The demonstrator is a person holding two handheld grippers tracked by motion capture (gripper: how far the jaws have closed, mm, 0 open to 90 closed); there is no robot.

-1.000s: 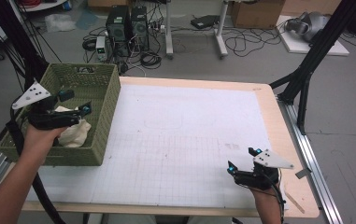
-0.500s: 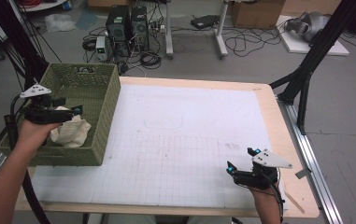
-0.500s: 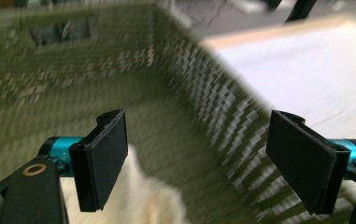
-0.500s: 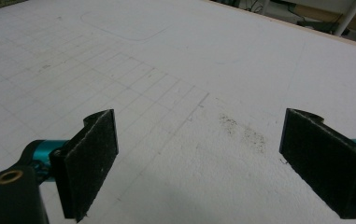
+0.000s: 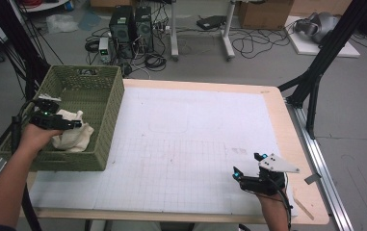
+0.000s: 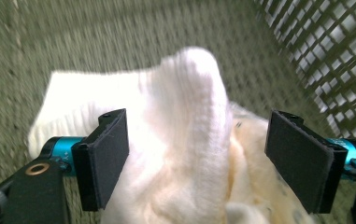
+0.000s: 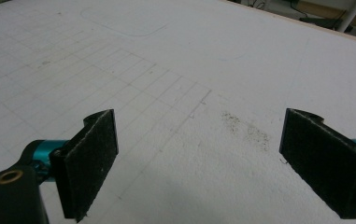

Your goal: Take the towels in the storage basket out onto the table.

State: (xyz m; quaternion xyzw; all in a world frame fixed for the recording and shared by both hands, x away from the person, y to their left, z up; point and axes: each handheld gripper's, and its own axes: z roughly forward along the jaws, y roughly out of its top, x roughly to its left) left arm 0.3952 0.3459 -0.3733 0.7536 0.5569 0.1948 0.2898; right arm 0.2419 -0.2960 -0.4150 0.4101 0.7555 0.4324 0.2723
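grey floor [image 5: 268, 62], tangled cables [image 5: 248, 45], computer towers [image 5: 132, 21], cardboard box [image 5: 263, 13], black frame struts [image 5: 323, 57]

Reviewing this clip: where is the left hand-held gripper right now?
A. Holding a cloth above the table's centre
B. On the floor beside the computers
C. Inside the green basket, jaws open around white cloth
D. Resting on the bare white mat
C. In the high view the left hand-held gripper reaches into the green basket, and its own view shows the jaws spread apart either side of the white cloth.
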